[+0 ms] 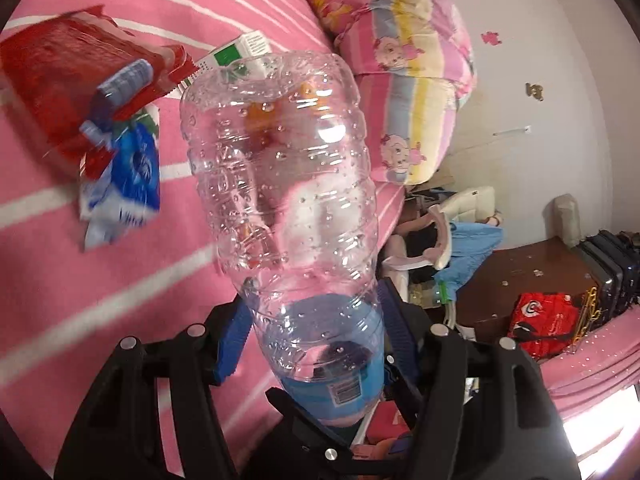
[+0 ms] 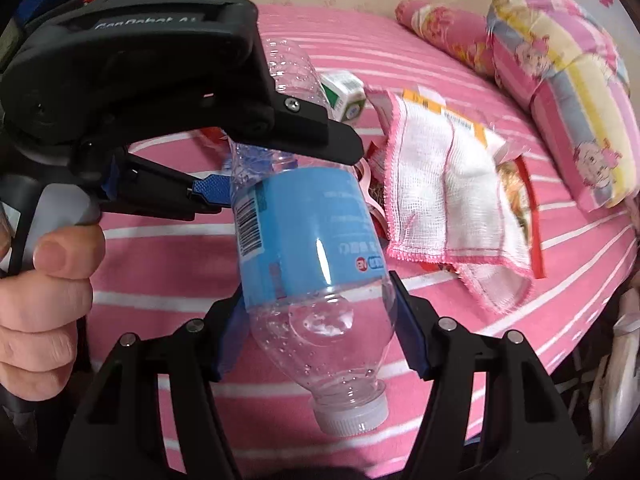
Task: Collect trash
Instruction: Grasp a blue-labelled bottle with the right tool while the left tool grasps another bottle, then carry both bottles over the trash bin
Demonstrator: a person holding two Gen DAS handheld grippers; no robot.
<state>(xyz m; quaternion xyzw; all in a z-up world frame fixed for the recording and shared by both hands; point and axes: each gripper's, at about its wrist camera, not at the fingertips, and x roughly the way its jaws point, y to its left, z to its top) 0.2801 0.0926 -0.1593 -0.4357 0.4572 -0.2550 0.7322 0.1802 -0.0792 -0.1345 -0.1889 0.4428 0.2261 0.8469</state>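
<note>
Both grippers are clamped on one clear plastic bottle [image 2: 316, 280], held off the pink striped bedspread [image 2: 160, 240]. The right gripper [image 2: 320, 320] pinches it just below the blue label, near the white cap [image 2: 352, 416]. The left gripper [image 1: 316, 344] squeezes the label band, pads pressing both sides.

Judgement: the bottle is thin and empty, so keep the squeeze light and move both hands together; twisting one against the other may buckle or pop it out.

The left wrist view alone shows more trash at far left: a red wrapper [image 1: 60, 80], a blue-white wrapper [image 1: 132, 176] and a small carton [image 1: 236, 54]. The right wrist view alone shows the cap, a hand [image 2: 40, 288] on the left gripper's handle, and a white cloth [image 2: 444, 200] lying over packets on the right.
</note>
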